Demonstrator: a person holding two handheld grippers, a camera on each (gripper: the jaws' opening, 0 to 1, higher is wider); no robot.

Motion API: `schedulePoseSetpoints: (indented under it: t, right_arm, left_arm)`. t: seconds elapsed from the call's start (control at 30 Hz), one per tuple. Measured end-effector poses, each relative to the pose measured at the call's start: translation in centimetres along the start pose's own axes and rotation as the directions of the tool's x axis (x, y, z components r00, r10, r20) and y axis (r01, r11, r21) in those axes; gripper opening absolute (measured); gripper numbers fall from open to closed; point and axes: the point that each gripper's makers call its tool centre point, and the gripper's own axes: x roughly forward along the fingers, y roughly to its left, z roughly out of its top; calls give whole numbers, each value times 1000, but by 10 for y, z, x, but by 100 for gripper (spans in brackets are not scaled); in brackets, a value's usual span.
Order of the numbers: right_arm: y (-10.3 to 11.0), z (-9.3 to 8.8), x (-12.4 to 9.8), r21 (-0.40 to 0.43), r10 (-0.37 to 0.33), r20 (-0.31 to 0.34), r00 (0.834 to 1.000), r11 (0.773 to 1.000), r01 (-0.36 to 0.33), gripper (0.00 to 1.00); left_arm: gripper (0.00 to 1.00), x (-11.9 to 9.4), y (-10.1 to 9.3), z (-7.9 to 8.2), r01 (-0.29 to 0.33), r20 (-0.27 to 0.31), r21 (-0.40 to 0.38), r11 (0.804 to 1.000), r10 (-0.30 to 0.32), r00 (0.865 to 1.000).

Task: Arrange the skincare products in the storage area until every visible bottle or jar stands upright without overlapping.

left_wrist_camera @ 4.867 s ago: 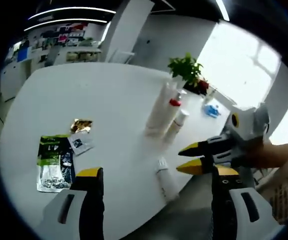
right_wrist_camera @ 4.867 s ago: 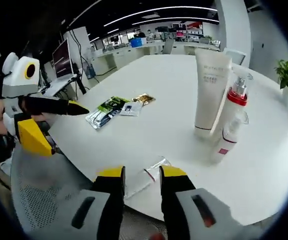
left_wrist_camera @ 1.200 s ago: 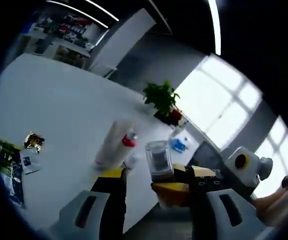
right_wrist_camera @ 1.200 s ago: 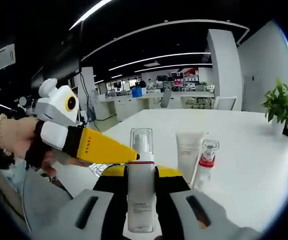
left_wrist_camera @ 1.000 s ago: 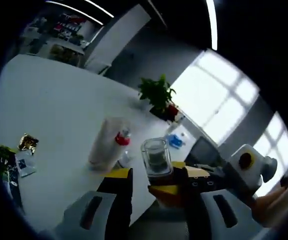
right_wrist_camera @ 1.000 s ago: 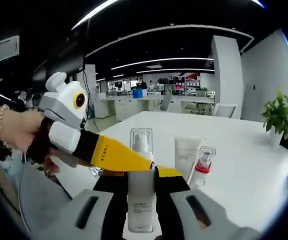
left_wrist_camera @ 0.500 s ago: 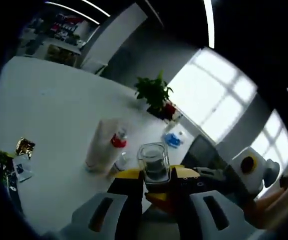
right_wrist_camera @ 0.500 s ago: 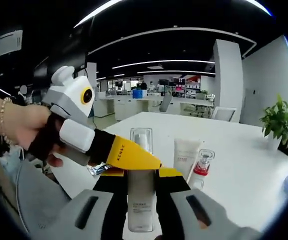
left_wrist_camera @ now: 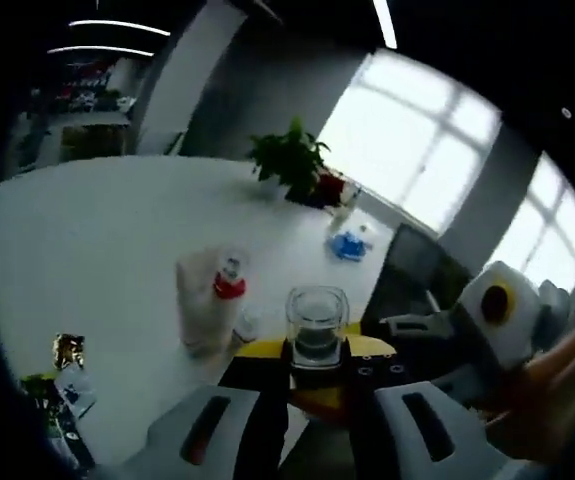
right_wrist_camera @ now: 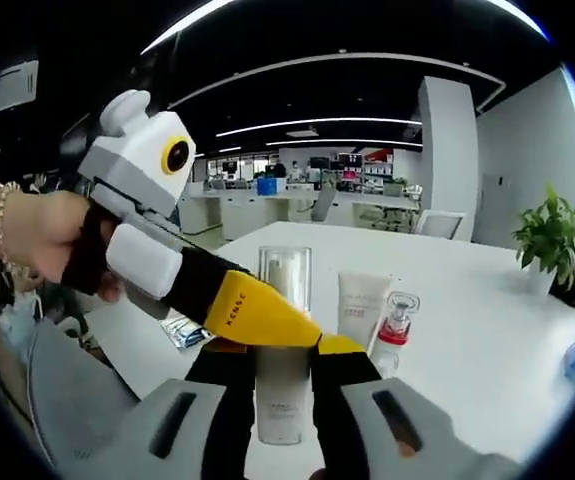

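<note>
Clear glossy plastic cap [right_wrist_camera: 285, 268] over a frosted white pump bottle [right_wrist_camera: 281, 400]. Smooth, faintly shiny white tabletop [right_wrist_camera: 487, 340]. Matt white squeeze tube [right_wrist_camera: 361, 305]; shiny red collar on the small spray bottle [right_wrist_camera: 392, 330]. Crinkled gold foil sachet [left_wrist_camera: 67, 350]. Matt yellow plastic jaw tips on the left gripper [right_wrist_camera: 267, 318].

At the lower centre of the frame the right gripper [right_wrist_camera: 281, 365] clamps an upright clear-capped bottle [right_wrist_camera: 283, 345]. The left gripper [right_wrist_camera: 267, 318], held by a hand [right_wrist_camera: 42, 240], reaches in from the upper left, its yellow jaws crossing the bottle. Right of centre, a white tube [right_wrist_camera: 361, 305] and a red-collared pump bottle [right_wrist_camera: 393, 325] stand on the white table [right_wrist_camera: 487, 330].
</note>
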Motion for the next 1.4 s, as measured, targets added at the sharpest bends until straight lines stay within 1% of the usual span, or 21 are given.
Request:
schedulePoseSetpoints:
  t: [0.1, 0.13, 0.17, 0.23, 0.27, 0.33, 0.37, 0.43, 0.6, 0.73, 1.0, 1.1, 1.2, 1.4]
  right_arm:
    - [0, -6, 0, -10, -2, -11, 1000, 1000, 2, 21]
    - [0, -8, 0, -13, -2, -15, 1000, 1000, 2, 21]
    - [0, -9, 0, -12, -3, -18, 1000, 1000, 3, 22]
    - [0, -12, 0, -11, -3, -23, 1000, 1000, 3, 22]
    - [0, -14, 0, -12, -4, -28, 1000, 1000, 4, 22]
    - [0, -18, -1, -13, -7, -39, 999, 1000, 6, 22]
    - [-1, -19, -1, -14, -9, -42, 999, 1000, 9, 22]
    - [-2, -21, -1, -13, -15, -46, 999, 1000, 14, 22]
    - [-5, -26, -2, -25, -30, -60, 998, 999, 29, 22]
    - [-8, -33, -2, -15, -32, -67, 997, 999, 31, 23]
    - [-10, -51, -6, 25, -33, -99, 995, 999, 36, 23]
    - [-15, -55, -7, 44, -43, -104, 994, 998, 47, 26]
    - [-21, -60, -9, 63, -56, -113, 992, 996, 63, 31]
    - [-28, -65, -15, 84, -75, -117, 990, 993, 85, 36]
  left_arm:
    - [16, 2, -3, -4, -8, -43, 103, 995, 13, 999]
    - [16, 2, -4, -5, -11, -59, 146, 989, 20, 998]
    - [16, 3, -5, -6, -11, -64, 162, 987, 21, 998]
    - [16, 4, -7, -8, -8, -86, 231, 973, 28, 996]
    - [16, 6, -8, -9, -1, -97, 273, 962, 29, 995]
    - [16, 8, -7, -11, 8, -118, 311, 950, 30, 993]
    - [16, 9, -8, -12, 14, -127, 340, 940, 31, 991]
    - [16, 11, -9, -13, 19, -135, 368, 930, 33, 990]
    - [16, 17, -9, -16, 36, -159, 418, 908, 34, 987]
    - [16, 22, -8, -20, 57, -174, 436, 898, 22, 984]
    - [16, 30, -2, -30, 77, -195, 440, 895, 11, 981]
    - [16, 34, 1, -31, 88, -193, 449, 889, 0, 981]
    - [16, 39, 8, -33, 89, -193, 457, 885, 1, 981]
    - [16, 47, 22, -35, 86, -175, 447, 890, -8, 984]
